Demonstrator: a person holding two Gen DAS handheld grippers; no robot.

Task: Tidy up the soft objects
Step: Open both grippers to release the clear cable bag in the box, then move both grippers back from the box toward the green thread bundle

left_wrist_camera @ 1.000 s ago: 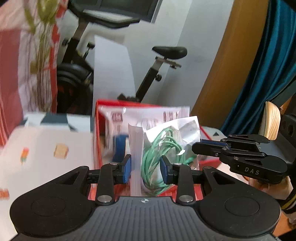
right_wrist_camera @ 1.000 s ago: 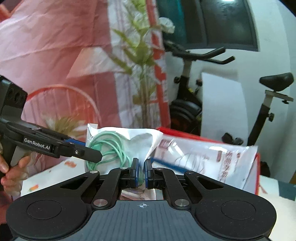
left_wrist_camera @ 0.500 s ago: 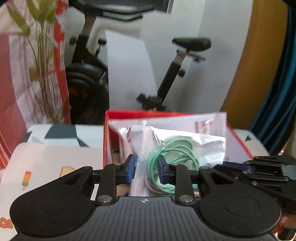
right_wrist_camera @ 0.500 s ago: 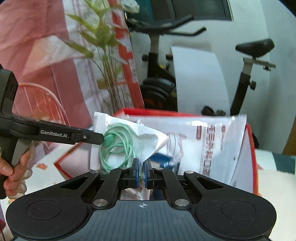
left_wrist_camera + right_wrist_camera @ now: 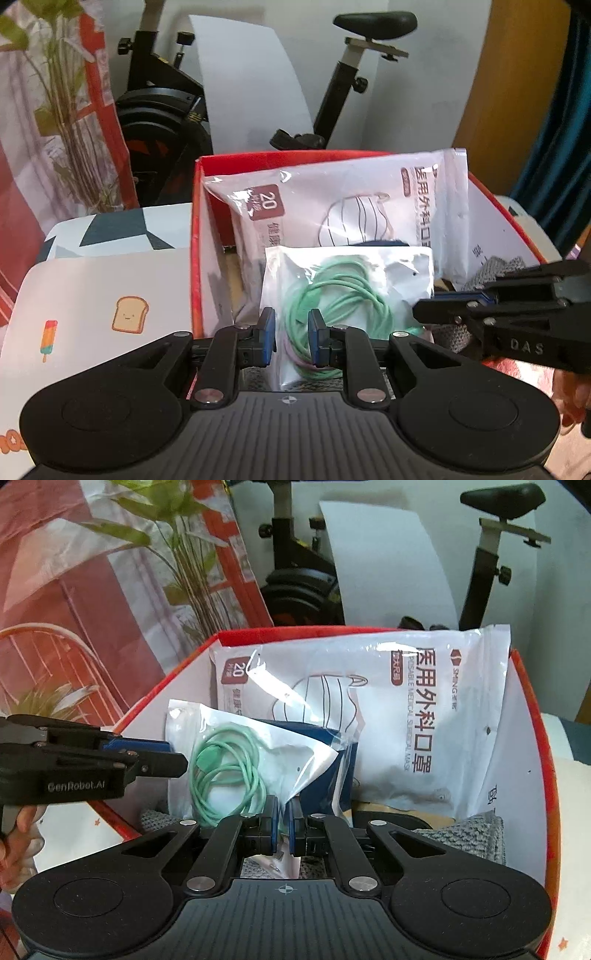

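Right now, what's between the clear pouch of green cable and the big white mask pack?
A dark blue packet stands between the clear pouch of green cable and the white mask pack, clearest in the right wrist view.

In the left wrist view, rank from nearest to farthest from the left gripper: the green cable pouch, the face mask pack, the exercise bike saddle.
From the left gripper:
1. Green cable pouch, between its pads, over the red box.
2. Face mask pack, standing behind the pouch in the box.
3. Exercise bike saddle, beyond the box, top right.
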